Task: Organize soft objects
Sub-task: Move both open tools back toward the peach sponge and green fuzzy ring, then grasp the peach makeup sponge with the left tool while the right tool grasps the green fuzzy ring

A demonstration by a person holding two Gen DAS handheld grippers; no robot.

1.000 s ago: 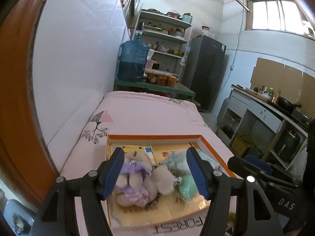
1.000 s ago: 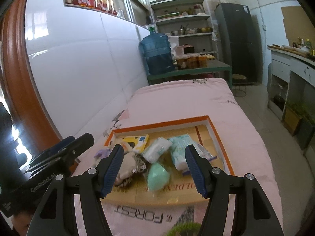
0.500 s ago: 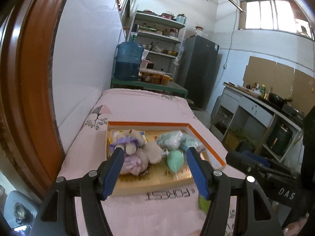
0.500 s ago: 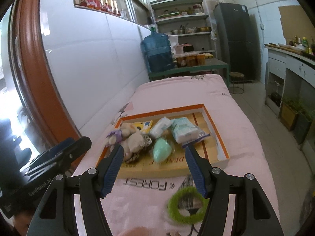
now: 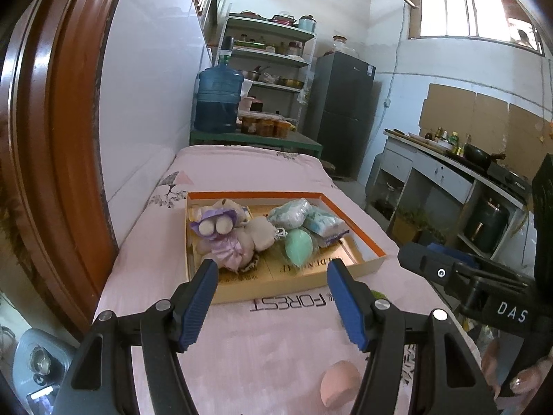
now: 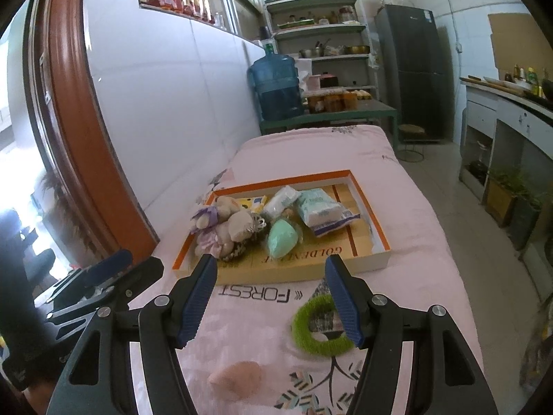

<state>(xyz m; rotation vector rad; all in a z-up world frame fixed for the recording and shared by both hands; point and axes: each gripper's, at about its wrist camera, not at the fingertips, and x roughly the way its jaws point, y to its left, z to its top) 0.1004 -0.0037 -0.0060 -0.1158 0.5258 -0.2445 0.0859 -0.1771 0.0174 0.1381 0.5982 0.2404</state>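
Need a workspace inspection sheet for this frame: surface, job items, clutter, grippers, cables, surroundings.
Surface: pink bedspread, printed with FOREST.
Job's things: orange-rimmed box holds plush toy, mint sponge, two wrapped packs; green fuzzy ring and pink sponge lie outside on the spread.
Clutter: nothing seen.
Grippers: left gripper open, empty; right gripper open, empty, its near finger overlapping the ring in view.
Cables: nothing seen.
Surroundings: water jug, shelves, fridge, counter.

Ring (image 6: 319, 326) and sponge (image 6: 236, 378) before the toy-filled box (image 6: 376, 254).
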